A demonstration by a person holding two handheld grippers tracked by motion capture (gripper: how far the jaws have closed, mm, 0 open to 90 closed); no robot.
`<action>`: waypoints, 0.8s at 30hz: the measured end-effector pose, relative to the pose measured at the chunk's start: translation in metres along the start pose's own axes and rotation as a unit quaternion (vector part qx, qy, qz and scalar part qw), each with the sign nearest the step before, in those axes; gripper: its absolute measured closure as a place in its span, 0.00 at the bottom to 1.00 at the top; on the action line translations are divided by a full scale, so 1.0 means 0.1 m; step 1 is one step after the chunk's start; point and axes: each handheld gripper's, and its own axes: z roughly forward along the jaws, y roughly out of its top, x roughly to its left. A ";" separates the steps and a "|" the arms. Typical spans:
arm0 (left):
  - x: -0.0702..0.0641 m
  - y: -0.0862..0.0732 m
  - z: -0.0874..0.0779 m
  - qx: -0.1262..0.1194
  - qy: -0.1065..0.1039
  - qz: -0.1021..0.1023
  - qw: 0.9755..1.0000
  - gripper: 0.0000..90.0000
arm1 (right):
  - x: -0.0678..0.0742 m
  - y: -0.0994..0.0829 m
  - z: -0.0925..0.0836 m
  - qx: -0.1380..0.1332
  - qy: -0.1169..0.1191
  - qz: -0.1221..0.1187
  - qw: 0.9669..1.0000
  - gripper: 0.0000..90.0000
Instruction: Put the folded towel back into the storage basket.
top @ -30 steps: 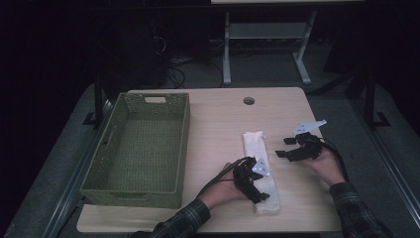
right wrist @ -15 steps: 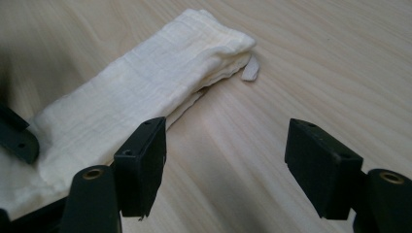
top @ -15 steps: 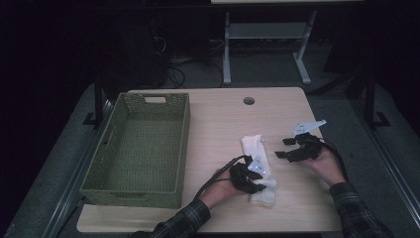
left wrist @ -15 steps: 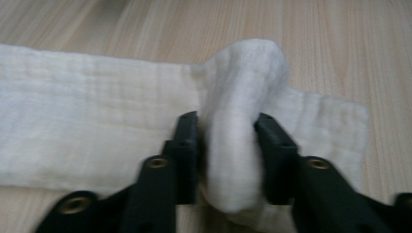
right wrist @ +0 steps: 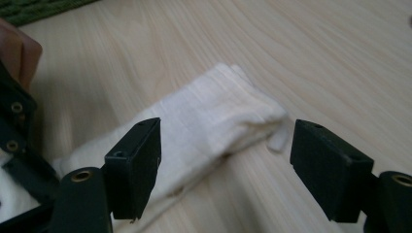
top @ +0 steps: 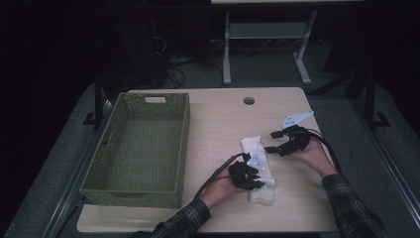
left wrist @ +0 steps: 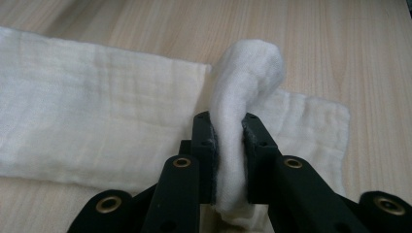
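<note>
The left gripper (left wrist: 228, 141) is pinching a fold of the white cloth (left wrist: 97, 121): its two black jaws have just been closing and are now pressing on a bunched ridge of fabric that is standing up between them and curling over at the top into a soft rounded hump. In the high view this left gripper (top: 252, 176) is sitting on the near half of the cloth (top: 253, 146), with the person's left hand (top: 223, 186) behind it and a plaid sleeve (top: 181, 223) coming in from the bottom edge.

The right gripper (right wrist: 226, 155) is standing with its jaws wide apart, having just been opening a little further, and nothing is pressed between them; the far end of the cloth (right wrist: 214, 116) is lying on the table beyond the gap. In the high view the right gripper (top: 277, 144) is hovering just beside the far right edge of the cloth, held by the right hand (top: 309, 151).

The cloth is a long, narrow, folded strip of cream-white, loosely woven fabric with fine creases. It is lying flat on the light wooden table (top: 223, 114), right of centre, running from the person away toward the far side, lifted only where the left jaws are gathering it. Its far end is showing stacked layers with one small corner poking out.

A green woven basket (top: 109, 163) is standing on the left part of the table, well apart from the cloth.
</note>
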 end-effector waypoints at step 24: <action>0.00 0.00 -0.01 0.003 0.001 0.004 1.000 0.86 | -0.28 0.27 0.70 0.058 0.033 -0.034 0.997 0.36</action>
